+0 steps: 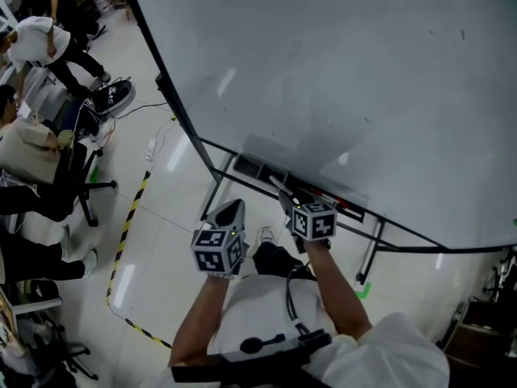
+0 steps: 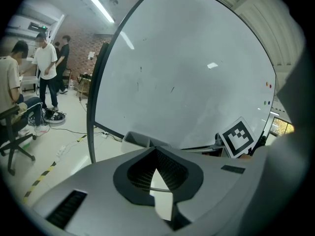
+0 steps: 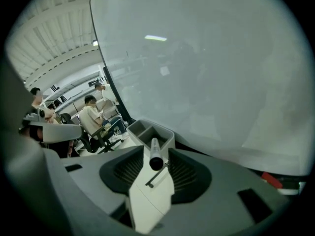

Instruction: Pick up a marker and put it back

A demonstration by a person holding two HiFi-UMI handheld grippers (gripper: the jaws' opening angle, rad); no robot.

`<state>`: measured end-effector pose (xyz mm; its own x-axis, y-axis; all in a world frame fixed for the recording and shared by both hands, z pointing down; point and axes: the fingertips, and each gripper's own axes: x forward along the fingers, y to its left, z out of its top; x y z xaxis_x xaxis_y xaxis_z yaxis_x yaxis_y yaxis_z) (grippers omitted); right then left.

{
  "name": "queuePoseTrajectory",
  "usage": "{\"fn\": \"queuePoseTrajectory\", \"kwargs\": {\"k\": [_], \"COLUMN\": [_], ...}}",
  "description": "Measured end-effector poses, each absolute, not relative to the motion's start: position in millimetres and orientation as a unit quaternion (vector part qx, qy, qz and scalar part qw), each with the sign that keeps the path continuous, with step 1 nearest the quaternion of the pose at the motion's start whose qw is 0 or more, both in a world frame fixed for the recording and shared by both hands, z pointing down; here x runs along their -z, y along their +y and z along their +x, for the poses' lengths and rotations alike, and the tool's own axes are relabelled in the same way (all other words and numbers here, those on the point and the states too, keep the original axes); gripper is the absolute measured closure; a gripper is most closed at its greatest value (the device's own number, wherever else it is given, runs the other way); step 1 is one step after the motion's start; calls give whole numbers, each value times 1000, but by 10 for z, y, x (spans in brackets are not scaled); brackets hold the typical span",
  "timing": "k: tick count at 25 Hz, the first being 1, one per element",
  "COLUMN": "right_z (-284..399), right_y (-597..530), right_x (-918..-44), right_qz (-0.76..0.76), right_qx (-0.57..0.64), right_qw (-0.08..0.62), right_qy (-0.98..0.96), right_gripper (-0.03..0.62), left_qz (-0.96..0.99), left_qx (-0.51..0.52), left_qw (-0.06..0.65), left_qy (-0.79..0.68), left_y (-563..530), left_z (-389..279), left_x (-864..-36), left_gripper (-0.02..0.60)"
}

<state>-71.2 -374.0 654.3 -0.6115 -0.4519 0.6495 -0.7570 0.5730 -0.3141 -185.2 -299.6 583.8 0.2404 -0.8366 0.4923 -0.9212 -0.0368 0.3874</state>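
A grey marker [image 3: 154, 151] with a black cap lies between the jaws of my right gripper [image 3: 156, 150], cap end toward the camera, far end pointing at the grey tray [image 3: 147, 130]. The jaws stand wide and open, with a gap on each side of the marker. In the head view the marker [image 1: 280, 189] sticks out ahead of the right gripper [image 1: 288, 200], just short of the tray [image 1: 257, 168] on the whiteboard's ledge. My left gripper [image 1: 230, 210] hangs lower left of the tray, shut with nothing in it; its jaws [image 2: 156, 150] meet at the tips.
The big whiteboard [image 1: 339, 71] fills the upper right, on a dark metal stand. A red marker [image 3: 271, 180] lies on the ledge further right. People and an office chair [image 1: 81, 176] are at the far left, and yellow-black tape [image 1: 129, 217] runs along the floor.
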Motion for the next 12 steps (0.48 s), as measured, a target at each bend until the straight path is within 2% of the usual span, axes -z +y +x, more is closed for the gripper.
{"fn": "queuePoseTrajectory", "kwargs": {"k": [5,9,12], "right_z": [-723,-753,-768], "right_y": [-3770,-3779,-3784], "right_x": [-6622,-6602,-6550], "right_qz": [351,346,345], "right_qx": [-301,-301,-296], "right_qw": [265,259,258], "right_qy": [-846,-850,-852], "right_gripper": [415,493,505], "left_qz": [715,714,714], "left_qx": [-70,-72,-71], "left_qw": [330,331,330], "left_qy": [-613,-612,-614], "left_y": [-3020,-3024,-3014], "left_z": [-1856,-1857,-1864], "left_x": [-5888,-5898,-5883], "left_gripper": [581,581,581]}}
